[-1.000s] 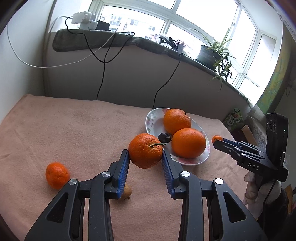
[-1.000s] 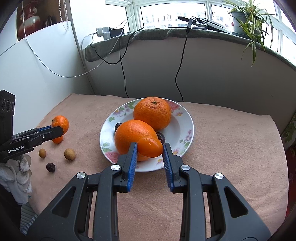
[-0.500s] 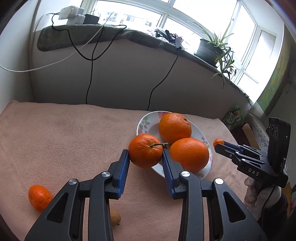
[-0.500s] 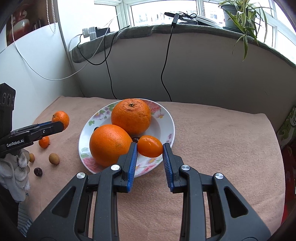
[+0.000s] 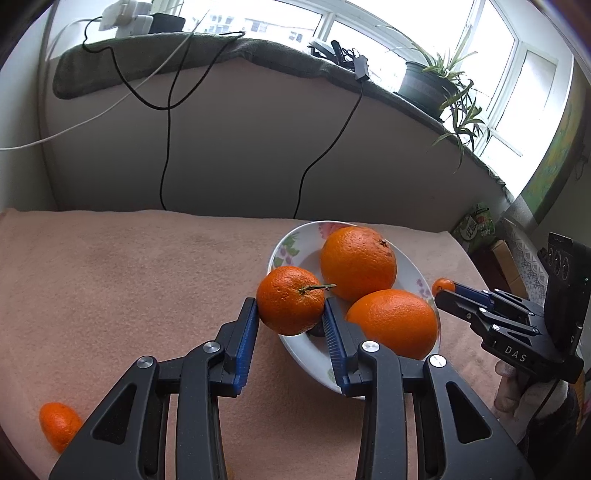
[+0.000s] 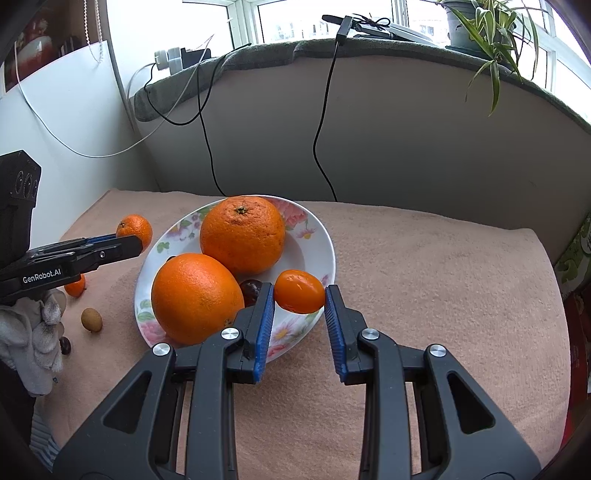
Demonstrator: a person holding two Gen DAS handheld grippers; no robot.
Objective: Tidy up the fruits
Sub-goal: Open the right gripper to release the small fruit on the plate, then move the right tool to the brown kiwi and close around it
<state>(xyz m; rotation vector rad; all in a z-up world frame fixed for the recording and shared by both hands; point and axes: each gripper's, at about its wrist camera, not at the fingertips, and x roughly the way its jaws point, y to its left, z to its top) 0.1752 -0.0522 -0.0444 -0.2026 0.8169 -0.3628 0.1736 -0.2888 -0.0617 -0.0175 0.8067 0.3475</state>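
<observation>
Surface: pink cloth [image 6: 424,258], floral white plate [image 6: 317,236] sitting on it.
Left gripper [image 5: 290,314]: clamping stemmed orange mandarin [image 5: 290,300].
Right gripper [image 6: 300,299]: pinching small glossy orange kumquat [image 6: 299,291].

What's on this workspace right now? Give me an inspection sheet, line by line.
Surface: pink cloth over the table.
Job's things: floral plate with two big oranges and a dark small fruit; loose on the cloth, a mandarin, a brown fruit, a dark fruit.
Clutter: nothing seen.
Grippers: left gripper shut on stemmed mandarin; right gripper shut on small orange fruit.
Cables: black cables and a white cable hang from the sill.
Surroundings: windows, potted plant.
</observation>
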